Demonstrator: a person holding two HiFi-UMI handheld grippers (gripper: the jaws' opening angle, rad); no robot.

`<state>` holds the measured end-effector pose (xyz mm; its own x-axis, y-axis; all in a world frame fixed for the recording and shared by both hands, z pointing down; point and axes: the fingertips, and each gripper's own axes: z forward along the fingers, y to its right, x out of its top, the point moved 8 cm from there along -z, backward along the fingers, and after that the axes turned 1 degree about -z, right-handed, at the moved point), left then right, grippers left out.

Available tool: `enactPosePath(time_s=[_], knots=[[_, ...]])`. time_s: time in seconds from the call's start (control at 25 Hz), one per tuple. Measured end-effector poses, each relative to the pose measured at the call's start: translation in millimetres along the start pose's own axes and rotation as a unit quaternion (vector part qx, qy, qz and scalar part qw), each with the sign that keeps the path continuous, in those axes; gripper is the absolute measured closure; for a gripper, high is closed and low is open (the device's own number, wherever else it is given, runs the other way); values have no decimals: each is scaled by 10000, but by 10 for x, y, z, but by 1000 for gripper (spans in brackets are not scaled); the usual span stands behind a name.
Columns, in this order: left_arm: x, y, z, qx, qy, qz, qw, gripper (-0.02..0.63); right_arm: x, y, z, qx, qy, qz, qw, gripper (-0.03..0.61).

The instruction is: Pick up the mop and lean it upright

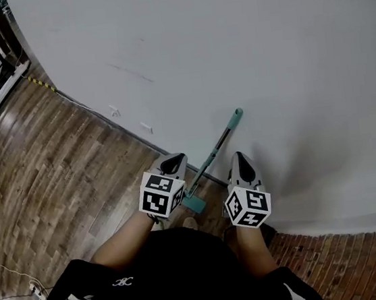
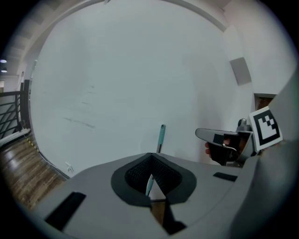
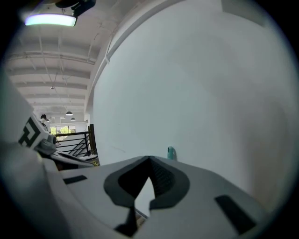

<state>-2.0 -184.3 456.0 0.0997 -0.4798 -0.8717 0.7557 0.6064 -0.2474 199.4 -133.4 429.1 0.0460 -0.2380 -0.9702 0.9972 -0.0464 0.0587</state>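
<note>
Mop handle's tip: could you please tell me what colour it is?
The mop handle's tip is teal, seen best in the head view.

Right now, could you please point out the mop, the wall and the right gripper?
mop [image 1: 212, 160]: head view, mid shaft.
wall [image 1: 229, 39]: head view, bare surface.
right gripper [image 1: 241, 156]: head view, tips of its shut jaws.

Mop [image 3: 171, 152] — all but its tip hidden behind the right claw [image 3: 149, 159].

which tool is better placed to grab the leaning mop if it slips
Left, probably: the mop pole runs straight ahead of the left tool, jaws shut; the right tool, also shut, sees only its tip.
</note>
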Motion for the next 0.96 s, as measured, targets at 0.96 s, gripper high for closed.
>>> enactPosePath(time_s=[0.96], knots=[[-36, 12, -106, 43, -1, -42, 10000, 617, -129, -184, -49, 346, -311, 395, 9981, 565]])
